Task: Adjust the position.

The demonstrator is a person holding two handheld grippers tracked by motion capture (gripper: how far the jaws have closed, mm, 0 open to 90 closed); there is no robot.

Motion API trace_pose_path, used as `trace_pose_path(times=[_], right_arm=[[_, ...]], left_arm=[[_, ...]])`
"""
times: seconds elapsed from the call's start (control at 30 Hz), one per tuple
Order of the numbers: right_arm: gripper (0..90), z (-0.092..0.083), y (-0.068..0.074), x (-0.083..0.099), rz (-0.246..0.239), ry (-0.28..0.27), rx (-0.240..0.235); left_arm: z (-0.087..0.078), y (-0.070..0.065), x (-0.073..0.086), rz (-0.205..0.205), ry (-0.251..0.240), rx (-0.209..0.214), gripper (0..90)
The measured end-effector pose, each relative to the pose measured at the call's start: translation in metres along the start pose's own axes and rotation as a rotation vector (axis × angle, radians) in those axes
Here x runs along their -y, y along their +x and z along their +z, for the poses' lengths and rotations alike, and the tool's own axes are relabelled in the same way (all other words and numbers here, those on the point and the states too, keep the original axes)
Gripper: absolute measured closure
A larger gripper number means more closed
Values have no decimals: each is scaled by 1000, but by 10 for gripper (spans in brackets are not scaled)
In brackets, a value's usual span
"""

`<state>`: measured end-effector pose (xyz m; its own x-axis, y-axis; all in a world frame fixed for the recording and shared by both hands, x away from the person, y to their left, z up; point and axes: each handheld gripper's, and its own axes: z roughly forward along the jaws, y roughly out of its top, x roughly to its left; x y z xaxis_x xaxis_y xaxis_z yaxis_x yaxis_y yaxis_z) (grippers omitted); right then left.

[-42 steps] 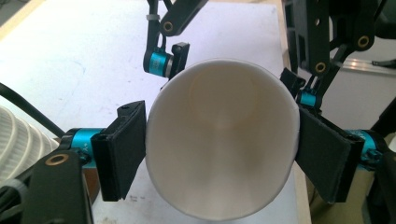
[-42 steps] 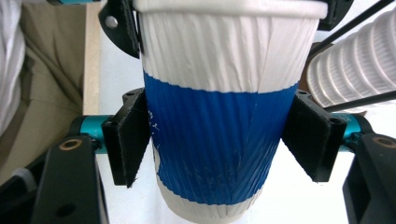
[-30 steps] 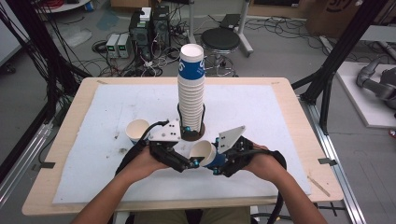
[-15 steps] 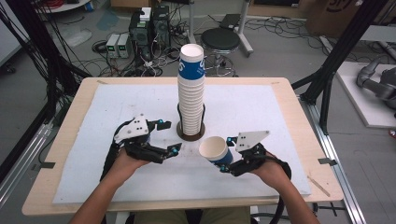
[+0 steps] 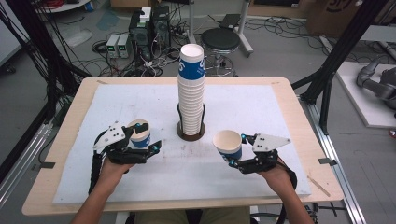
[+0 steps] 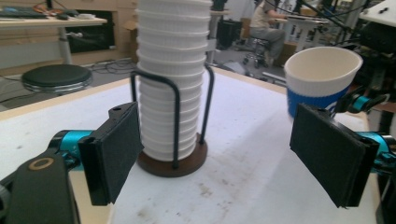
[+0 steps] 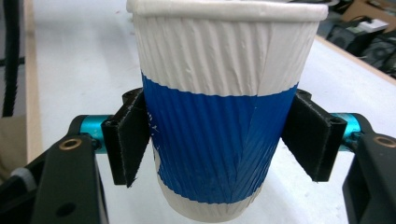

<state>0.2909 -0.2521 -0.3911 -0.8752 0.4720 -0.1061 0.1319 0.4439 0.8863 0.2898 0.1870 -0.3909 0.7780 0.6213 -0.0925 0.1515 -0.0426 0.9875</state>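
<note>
Two cups, one [image 7: 219,121] pinched in right hand-held gripper [image 7: 219,140], other [image 5: 139,133] just beside spread, just-widened left hand-held gripper [image 5: 152,137].

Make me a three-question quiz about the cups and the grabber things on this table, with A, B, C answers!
1. Where does the tall stack of white ribbed paper cups stand?
A in the black wire holder mid-table
B on the floor
C in a drawer

2. What colour is the band on the white paper cup in the right gripper?
A red
B green
C blue

3. How are the left gripper jaws?
A shut on a cup
B open, nothing between them
C shut on a spoon

Answers:
1 A, the wire loops rise round the stack's foot.
2 C, the right gripper view shows blue below white.
3 B, the jaws have just been opening and stand wide apart with nothing between them.
</note>
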Motion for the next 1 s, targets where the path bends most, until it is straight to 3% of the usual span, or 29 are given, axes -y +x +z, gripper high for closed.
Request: trace_pose_path(times=[0.17, 0.33, 0.63, 1.0], right_arm=[[286, -7, -4, 8, 26, -34, 44], [283, -15, -5, 13, 46, -62, 79], [283, -23, -8, 13, 57, -95, 119], [283, -28, -7, 16, 62, -102, 130]], left_arm=[[-3, 2, 10, 16, -7, -30, 168], [-9, 2, 18, 58, -3, -47, 178], [-17, 5, 22, 42, -23, -70, 178], [-14, 3, 22, 45, -17, -72, 177]])
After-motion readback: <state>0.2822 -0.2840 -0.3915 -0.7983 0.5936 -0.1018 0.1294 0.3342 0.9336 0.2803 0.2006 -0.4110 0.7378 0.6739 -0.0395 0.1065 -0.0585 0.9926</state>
